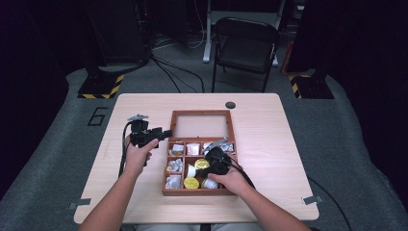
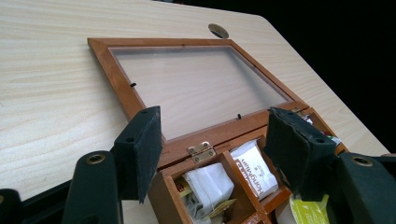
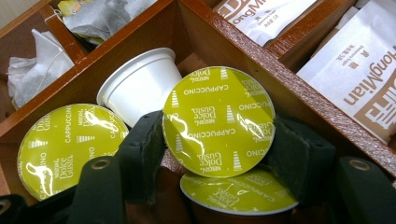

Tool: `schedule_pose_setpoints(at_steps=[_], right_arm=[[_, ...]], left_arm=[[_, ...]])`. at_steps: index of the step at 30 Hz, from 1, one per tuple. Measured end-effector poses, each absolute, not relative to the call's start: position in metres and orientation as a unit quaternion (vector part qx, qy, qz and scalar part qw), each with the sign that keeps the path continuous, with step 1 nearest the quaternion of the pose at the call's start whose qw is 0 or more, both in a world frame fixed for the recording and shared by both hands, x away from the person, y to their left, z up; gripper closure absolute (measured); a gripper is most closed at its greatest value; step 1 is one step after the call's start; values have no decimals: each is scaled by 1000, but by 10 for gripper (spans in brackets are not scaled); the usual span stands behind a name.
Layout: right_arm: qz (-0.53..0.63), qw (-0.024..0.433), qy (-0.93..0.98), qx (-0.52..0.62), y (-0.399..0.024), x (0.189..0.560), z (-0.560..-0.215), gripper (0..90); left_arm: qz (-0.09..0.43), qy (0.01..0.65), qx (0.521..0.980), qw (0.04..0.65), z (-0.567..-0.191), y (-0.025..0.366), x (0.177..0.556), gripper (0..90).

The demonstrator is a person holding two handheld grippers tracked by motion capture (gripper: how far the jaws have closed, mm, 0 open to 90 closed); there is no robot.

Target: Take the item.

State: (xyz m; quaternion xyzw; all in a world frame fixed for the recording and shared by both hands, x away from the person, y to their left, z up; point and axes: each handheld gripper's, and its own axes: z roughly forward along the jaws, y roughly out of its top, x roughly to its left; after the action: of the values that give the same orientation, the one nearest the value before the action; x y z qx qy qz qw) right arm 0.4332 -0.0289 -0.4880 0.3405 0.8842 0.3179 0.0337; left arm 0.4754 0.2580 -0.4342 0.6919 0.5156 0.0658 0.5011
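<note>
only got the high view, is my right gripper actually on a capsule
Observer: Yes. The right gripper has a pad on each side of a capsule with a green foil lid.
Operator: what's printed on it
Observer: Cappuccino.
Operator: left one holding anything
Observer: No. The left gripper is open and empty, pointing at the box's hinge.

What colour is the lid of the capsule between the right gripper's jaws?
Yellow-green foil lid, clearest in the right gripper view.
</note>
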Motion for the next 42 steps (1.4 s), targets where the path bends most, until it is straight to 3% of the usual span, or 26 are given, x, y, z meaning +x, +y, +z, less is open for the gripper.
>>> schedule_pose_setpoints(at_steps=[23,42], right_arm=[[366,46,867,335,-40,418,-451,372],[388,79,849,349,-82,415,-421,372]], left_arm=[[69,514,689,507,-431,258,472,363],[73,516,686,508,-427,262,468,363]])
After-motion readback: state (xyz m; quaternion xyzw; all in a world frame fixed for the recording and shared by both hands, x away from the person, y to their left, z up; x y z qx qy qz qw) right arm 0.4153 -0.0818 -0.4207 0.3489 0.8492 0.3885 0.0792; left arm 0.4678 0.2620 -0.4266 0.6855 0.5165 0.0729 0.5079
